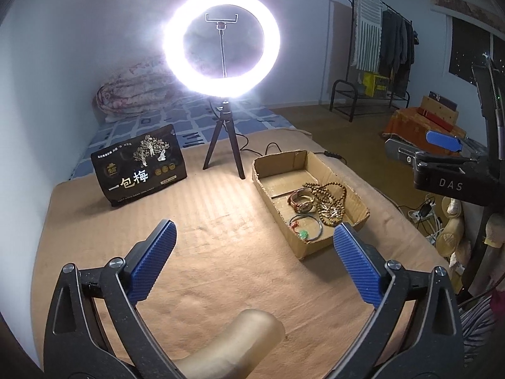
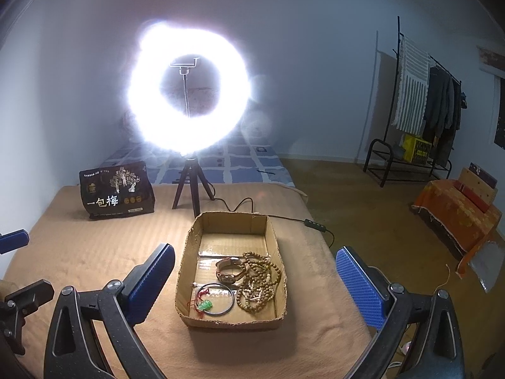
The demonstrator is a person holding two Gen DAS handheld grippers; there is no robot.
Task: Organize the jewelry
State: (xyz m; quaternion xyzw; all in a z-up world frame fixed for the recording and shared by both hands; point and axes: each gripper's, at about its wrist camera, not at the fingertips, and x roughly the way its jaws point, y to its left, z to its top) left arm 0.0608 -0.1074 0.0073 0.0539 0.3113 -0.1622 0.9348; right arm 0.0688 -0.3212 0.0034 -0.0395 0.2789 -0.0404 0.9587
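**Jewelry lying in the cardboard tray, both tongs spread and holding nothing**

Here the left gripper (image 1: pixel 254 246) is hovering over bare tan blanket (image 1: pixel 205 214), its blue pads spread wide with nothing between them. The right gripper (image 2: pixel 254 273) is hanging with its fingers equally wide apart, framing the cardboard tray (image 2: pixel 189 252), which is sitting near the blanket's right edge. Inside the tray, the wooden bead strand (image 2: pixel 258 281) is lying against the right wall, the watch (image 2: pixel 230 271) is resting just beside it, and the metal bangle (image 2: pixel 217 298) is lying at the near end with what looks like a green charm (image 2: pixel 204 306) on red cord. The tray's far half is showing bare cardboard. A ring light (image 2: pixel 189 91) is standing behind it, beside a black snack bag (image 2: pixel 116 192).
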